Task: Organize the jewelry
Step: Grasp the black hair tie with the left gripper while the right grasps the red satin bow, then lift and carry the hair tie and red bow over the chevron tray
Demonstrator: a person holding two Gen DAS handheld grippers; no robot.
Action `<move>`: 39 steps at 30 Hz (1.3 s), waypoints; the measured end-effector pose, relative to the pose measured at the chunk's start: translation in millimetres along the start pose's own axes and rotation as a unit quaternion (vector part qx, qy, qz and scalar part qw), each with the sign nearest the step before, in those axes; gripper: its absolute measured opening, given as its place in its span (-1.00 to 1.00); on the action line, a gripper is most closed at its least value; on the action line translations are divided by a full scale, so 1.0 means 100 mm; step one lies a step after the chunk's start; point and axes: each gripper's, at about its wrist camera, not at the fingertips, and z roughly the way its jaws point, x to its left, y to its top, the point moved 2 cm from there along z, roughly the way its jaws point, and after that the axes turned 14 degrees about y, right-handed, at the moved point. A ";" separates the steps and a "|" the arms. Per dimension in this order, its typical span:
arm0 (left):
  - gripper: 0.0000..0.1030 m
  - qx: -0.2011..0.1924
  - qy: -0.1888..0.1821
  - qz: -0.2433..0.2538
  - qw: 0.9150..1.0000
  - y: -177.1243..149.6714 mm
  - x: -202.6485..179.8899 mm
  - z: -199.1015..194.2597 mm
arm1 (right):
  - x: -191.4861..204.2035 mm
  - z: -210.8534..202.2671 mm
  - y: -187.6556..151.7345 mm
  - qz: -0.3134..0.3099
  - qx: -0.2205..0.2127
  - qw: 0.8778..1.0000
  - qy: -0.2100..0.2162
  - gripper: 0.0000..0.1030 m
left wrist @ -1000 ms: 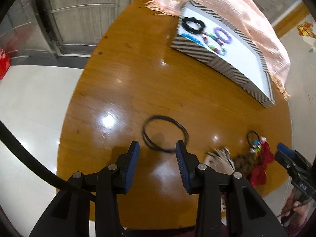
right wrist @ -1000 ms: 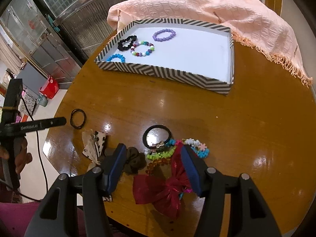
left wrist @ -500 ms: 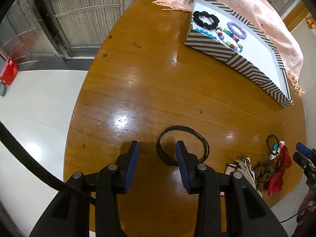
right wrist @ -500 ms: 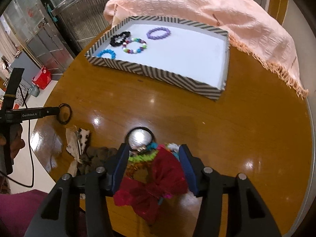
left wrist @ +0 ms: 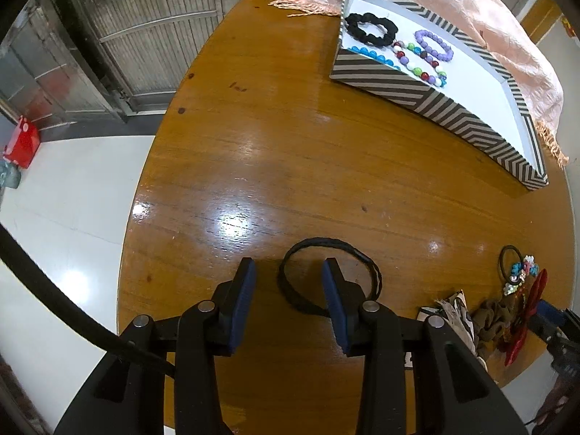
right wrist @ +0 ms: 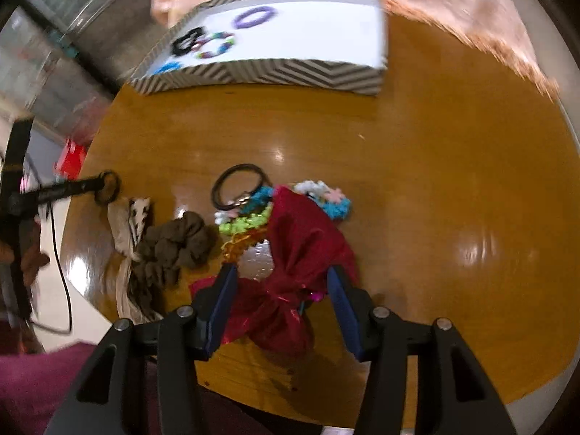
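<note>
The round wooden counter (left wrist: pixel 290 152) carries everything, with a pink cloth (left wrist: pixel 507 36) draped over its far edge. On the cloth's near side sits the striped tray (left wrist: pixel 398 87), which holds a black scrunchie (left wrist: pixel 369 29), a purple bead bracelet (left wrist: pixel 433 45), a multicoloured bead bracelet (left wrist: pixel 420 67) and a blue bead bracelet (left wrist: pixel 373 56), all crowded at one end, the rest of its white floor bare. The loose pile lies by the near edge: a red bow (right wrist: pixel 290 272), a brown scrunchie (right wrist: pixel 174 246), coloured bead strands (right wrist: pixel 253 214) and a thin black loop (right wrist: pixel 239 185). The right gripper (right wrist: pixel 281 290) has its jaws spread on either side of the bow, so it looks the nearer pick there. The left gripper (left wrist: pixel 288 286), jaws spread, straddles the near-left arc of a black hair band (left wrist: pixel 328 275) lying flat on the counter, its long axis running left-right and most of it right of the jaws.
</note>
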 end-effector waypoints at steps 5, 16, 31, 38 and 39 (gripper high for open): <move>-0.28 -0.001 0.005 0.006 1.000 0.00 -0.04 0.00 | -0.05 -0.11 -0.06 0.024 -0.019 0.999 -0.016 0.06; -0.28 0.001 0.002 0.007 1.000 -0.01 -0.01 0.00 | -0.02 0.14 -0.02 0.042 -0.009 0.999 -0.008 0.06; -0.97 -0.006 -0.079 -0.004 0.997 -0.04 0.15 -0.09 | -0.08 -0.22 0.02 -0.003 -0.030 0.999 -0.009 -0.62; -0.97 -0.034 -0.094 0.001 0.995 0.11 0.13 -0.38 | 0.04 -0.54 0.22 -0.021 -0.063 0.998 0.006 -0.62; -0.97 -0.038 -0.097 0.003 0.995 0.13 0.12 -0.43 | 0.06 -0.55 0.26 -0.023 -0.067 0.997 0.010 -0.62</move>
